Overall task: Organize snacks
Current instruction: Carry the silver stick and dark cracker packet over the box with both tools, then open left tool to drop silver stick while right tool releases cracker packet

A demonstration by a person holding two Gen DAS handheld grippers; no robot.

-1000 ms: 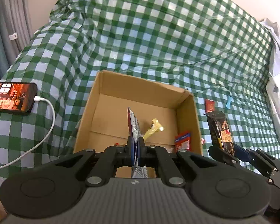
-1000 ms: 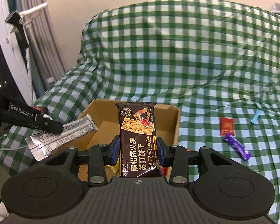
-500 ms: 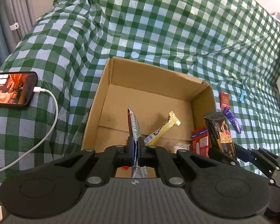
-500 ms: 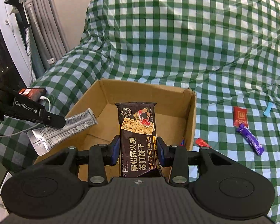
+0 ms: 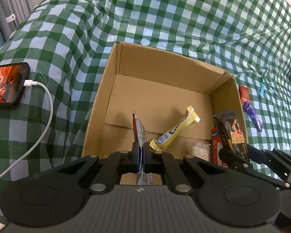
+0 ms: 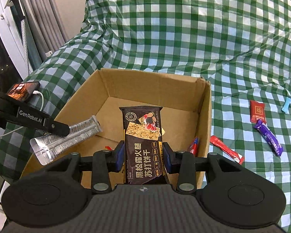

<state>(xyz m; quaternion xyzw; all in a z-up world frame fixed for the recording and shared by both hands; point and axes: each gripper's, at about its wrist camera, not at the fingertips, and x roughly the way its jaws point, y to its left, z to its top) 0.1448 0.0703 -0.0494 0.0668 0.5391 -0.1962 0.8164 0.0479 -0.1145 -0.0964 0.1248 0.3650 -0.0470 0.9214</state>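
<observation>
Left tool (image 5: 140,153) is clamped tight on a thin silver foil snack sachet (image 5: 138,130), held edge-on above the near-left part of the open brown cardboard box (image 5: 114,73); from the right wrist view the same sachet (image 6: 67,137) sticks out flat over the box's left wall. Right tool (image 6: 143,157) is closed on a black rectangular cracker packet (image 6: 142,136) with gold print, held upright over the box's near-right side. In the box: a yellow wrapped bar (image 5: 174,131) lying diagonal on the floor, a red-and-white packet (image 5: 215,145) against the right wall. Outside on the green-and-white checked cloth (image 6: 184,38): red square sachet (image 6: 257,111), purple wrapped bar (image 6: 268,137), red stick packet (image 6: 227,152), small light-blue candy (image 6: 286,105). Black phone (image 5: 6,85) on a white cable (image 5: 40,120) lies left of the box.
</observation>
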